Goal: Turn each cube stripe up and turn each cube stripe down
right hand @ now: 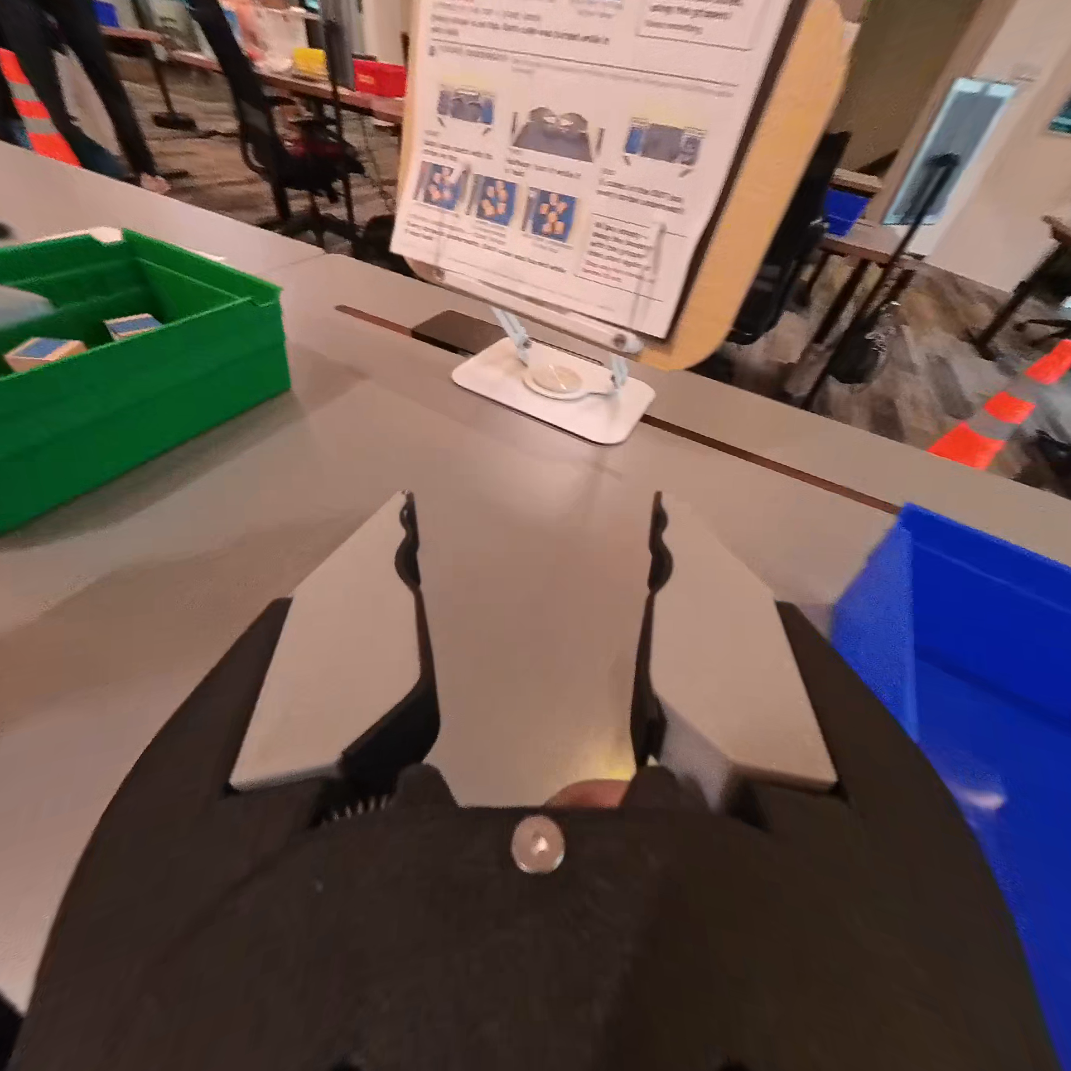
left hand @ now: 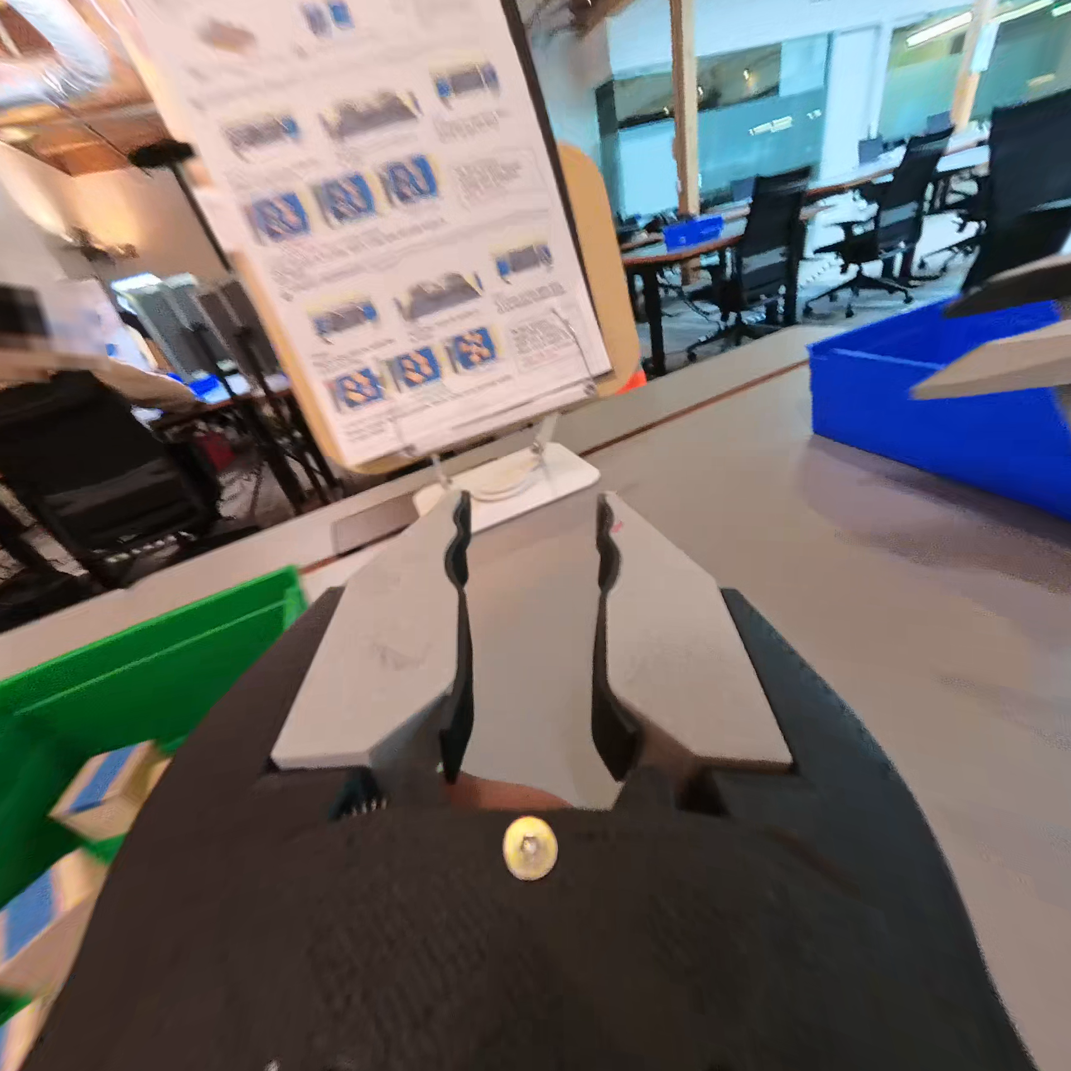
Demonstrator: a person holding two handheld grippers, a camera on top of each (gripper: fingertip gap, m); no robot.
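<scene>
The grey desk (right hand: 174,556) carries a green bin (right hand: 145,371) at its left edge and a blue bin (right hand: 985,626) at its right, probably kept apart as separate work stations. The cubes (right hand: 43,352) lie in the green bin, blue faces up, well left of both tongs. The right gripper (right hand: 530,504) and left gripper (left hand: 530,504) hover empty, jaws apart.

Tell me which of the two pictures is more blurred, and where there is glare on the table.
Left wrist view: stronger motion blur; the instruction sheet and the wooden cubes in the green bin are smeared. Right wrist view: sharper in the middle, with the blue bin soft at the edge; pale glare lies on the grey table below the white stand. Both views bend straight lines near the edges.
</scene>
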